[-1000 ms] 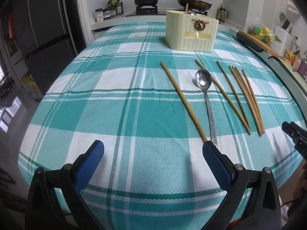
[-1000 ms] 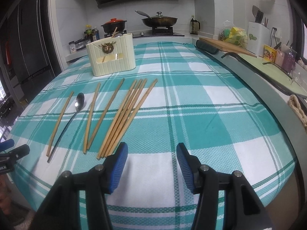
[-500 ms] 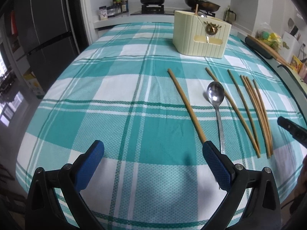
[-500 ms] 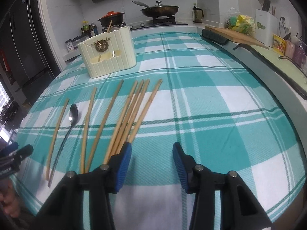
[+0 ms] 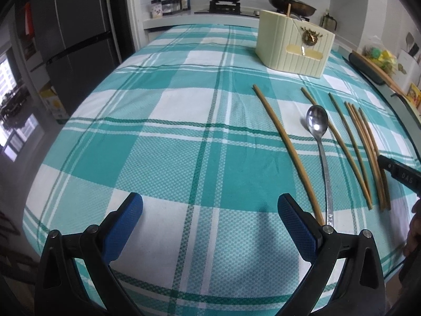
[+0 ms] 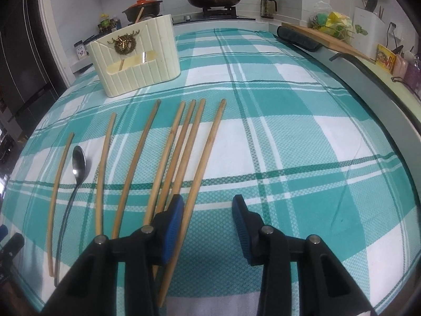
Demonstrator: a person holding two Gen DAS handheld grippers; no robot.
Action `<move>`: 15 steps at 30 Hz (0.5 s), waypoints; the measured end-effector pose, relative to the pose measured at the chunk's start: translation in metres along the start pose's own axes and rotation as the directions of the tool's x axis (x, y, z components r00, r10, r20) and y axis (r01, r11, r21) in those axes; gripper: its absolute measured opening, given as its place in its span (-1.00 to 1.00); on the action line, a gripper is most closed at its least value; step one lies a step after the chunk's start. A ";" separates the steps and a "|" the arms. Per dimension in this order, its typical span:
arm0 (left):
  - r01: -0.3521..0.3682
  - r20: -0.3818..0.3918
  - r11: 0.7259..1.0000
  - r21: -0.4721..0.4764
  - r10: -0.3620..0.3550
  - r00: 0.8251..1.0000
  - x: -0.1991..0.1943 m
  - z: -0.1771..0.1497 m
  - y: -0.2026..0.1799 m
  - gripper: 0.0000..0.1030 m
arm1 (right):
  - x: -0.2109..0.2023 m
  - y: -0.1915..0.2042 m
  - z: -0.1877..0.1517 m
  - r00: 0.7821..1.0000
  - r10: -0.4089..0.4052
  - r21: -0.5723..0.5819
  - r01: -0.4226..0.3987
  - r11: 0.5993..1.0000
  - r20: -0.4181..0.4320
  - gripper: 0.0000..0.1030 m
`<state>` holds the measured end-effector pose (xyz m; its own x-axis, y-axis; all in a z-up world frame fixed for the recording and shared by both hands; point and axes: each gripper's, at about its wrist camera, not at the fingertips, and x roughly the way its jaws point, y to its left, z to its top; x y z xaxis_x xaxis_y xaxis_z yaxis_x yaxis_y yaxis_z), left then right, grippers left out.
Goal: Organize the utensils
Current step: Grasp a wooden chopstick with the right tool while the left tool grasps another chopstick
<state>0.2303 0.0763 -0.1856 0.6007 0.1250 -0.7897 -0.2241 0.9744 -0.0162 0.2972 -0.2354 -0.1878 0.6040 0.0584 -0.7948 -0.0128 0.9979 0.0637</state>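
The right gripper is low over the near ends of the chopsticks, and its fingers have just been narrowing. They are partly spread, with the outermost chopstick running between them by the left pad; I can't tell whether that pad touches it, and nothing is pinched.

The left gripper hangs with its fingers wide apart over bare cloth, holding nothing.

Seven chopsticks lie fanned on the checked cloth of the bench, a steel spoon among the leftmost ones. The cream utensil holder stands well beyond their far tips with a stick already poking out of it.

I'd judge these sticks light, stiff and smooth, likely bamboo, lying flat on the cloth and hard to get under. A pinch across the thick near end, squarely on the pads, looks best, or the stick may roll or swivel. The neighbours to the left are tightly bunched, so dragging one risks nudging the others.

There's plenty of open cloth to the right. The bench's near edge is just below both grippers, and the raised rim on the right is well clear.
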 end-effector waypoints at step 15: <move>0.067 0.011 0.997 0.045 -0.068 0.998 0.018 0.033 -0.038 0.98 | -0.006 -0.008 -0.010 0.995 -0.091 -0.092 0.095 0.991 0.049 -0.21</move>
<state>0.2746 0.0473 -0.1789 0.6227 0.0607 -0.7801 -0.1484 0.9880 -0.0416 0.2856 -0.2436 -0.1902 0.6407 -0.0343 -0.7670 -0.0286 0.9972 -0.0685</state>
